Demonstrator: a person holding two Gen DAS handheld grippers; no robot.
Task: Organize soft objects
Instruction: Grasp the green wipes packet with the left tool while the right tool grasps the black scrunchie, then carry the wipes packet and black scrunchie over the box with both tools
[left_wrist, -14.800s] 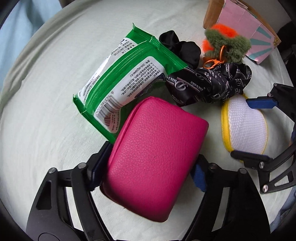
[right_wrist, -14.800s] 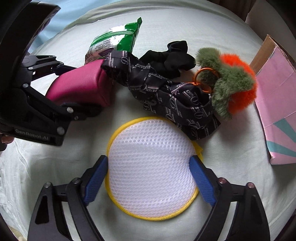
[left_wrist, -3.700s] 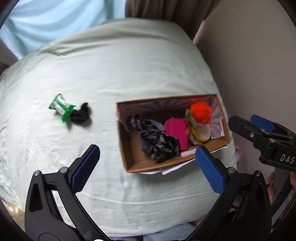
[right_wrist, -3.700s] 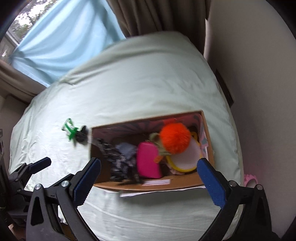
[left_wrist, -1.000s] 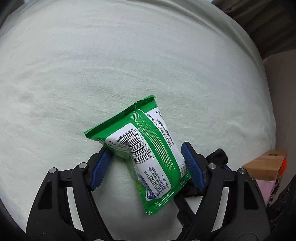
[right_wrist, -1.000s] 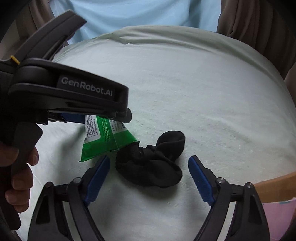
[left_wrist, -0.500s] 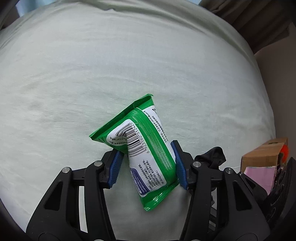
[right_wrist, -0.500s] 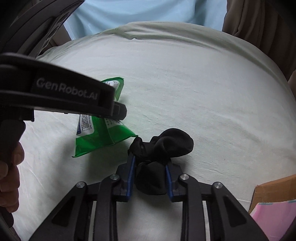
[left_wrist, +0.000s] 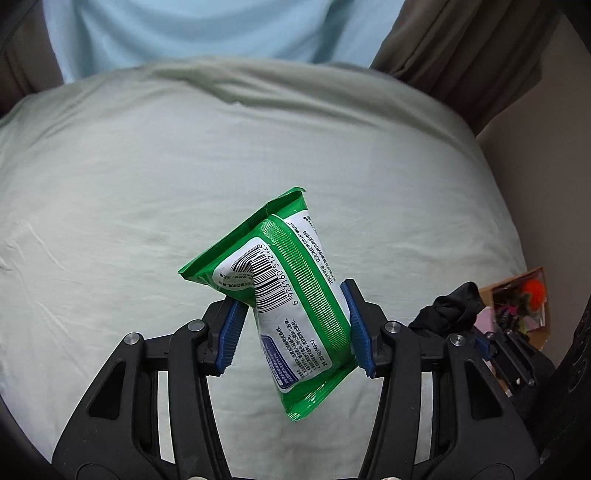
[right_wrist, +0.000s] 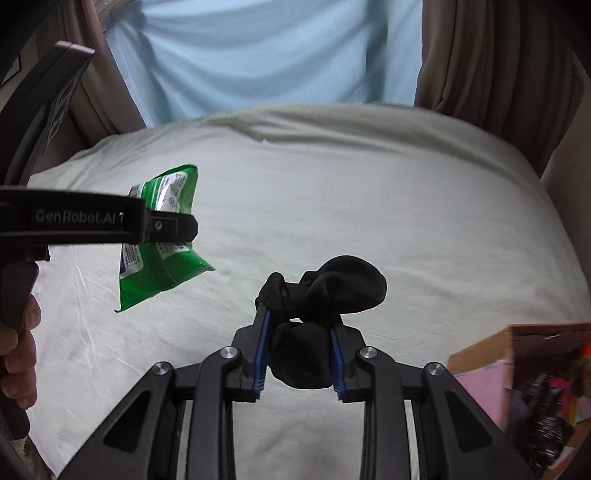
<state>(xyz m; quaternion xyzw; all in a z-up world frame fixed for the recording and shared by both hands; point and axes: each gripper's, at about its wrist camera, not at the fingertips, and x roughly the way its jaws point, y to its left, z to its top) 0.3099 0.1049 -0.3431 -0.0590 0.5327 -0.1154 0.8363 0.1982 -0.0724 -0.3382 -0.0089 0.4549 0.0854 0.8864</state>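
soft dim daylight, dark fisheye corners, slight motion blur

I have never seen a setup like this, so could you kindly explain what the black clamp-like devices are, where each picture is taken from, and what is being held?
There is no robot arm here: a person holds a handheld gripper in each hand, with a fisheye camera on each looking along its blue-padded jaws. In the left wrist view, the left gripper is shut on a green wet-wipes pack, lifted above the pale green bedsheet. In the right wrist view, the right gripper is shut on a black sock bundle. At the right edge stands a cardboard box already holding other soft items. Blue curtains hang behind.
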